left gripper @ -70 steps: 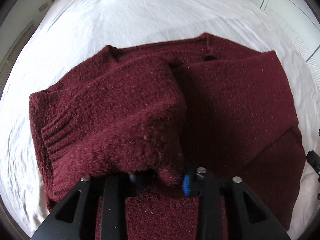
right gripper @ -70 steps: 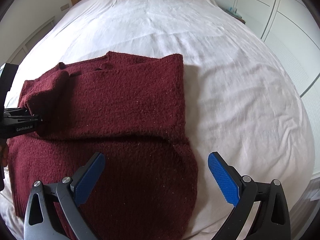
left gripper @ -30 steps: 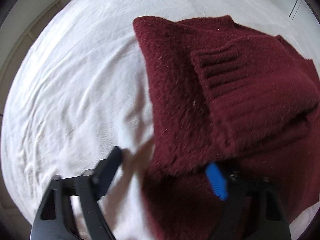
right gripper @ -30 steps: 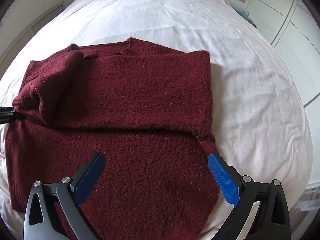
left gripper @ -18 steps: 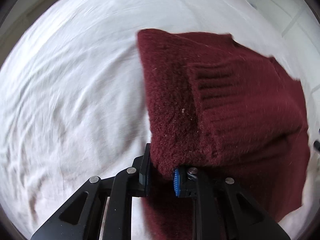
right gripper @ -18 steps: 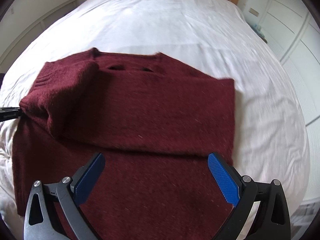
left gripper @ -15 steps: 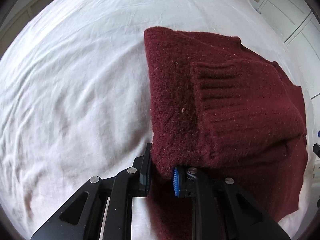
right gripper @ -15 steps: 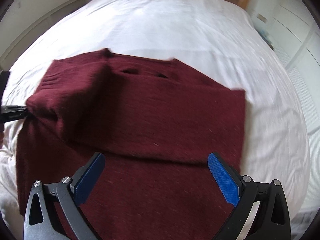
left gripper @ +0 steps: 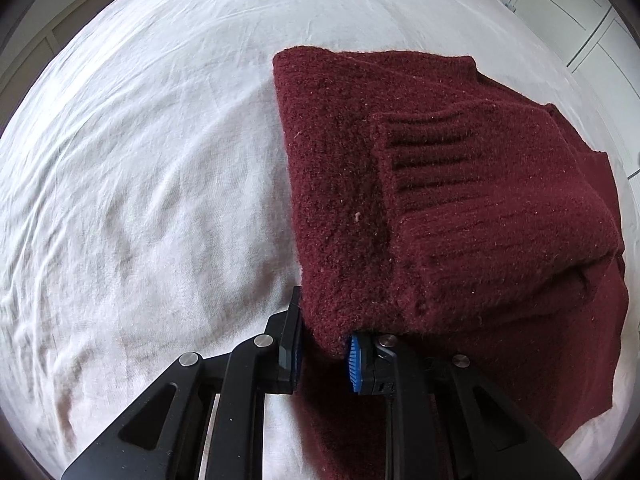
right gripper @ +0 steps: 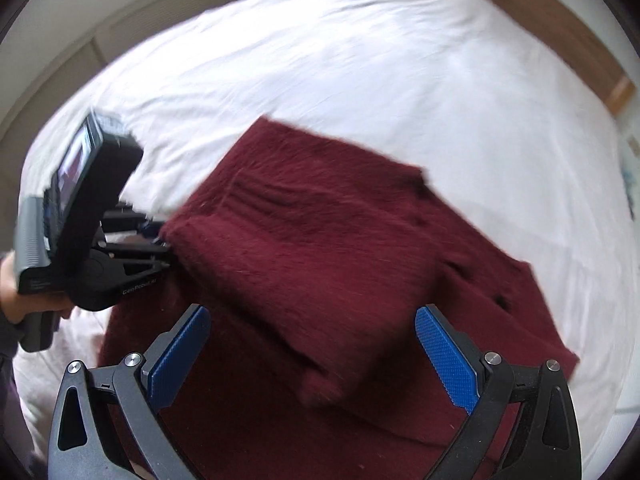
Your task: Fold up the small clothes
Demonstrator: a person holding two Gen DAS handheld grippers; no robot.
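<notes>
Clearly the dark red sweater (left gripper: 460,208) lies flat on the white bed (left gripper: 140,160), filling the view from about two to five o'clock in the left wrist camera, its ribbed sleeve cuff (left gripper: 432,160) folded over the body; the main risk is that the thick, fuzzy knit slips out of a shallow pinch at its folded left edge, or that a one-sided pull drags the whole garment across the sheet and undoes the sleeve fold; a loose layer could also be left behind if only the top one is caught. The left claw (left gripper: 322,354) is clamped on that folded edge at six o'clock, pointing steeply down; the right claw (right gripper: 312,356) stands wide apart and empty above the sweater's middle, also tilted steeply down; a hand (right gripper: 16,292) grips the left tool at nine o'clock in the right view.
</notes>
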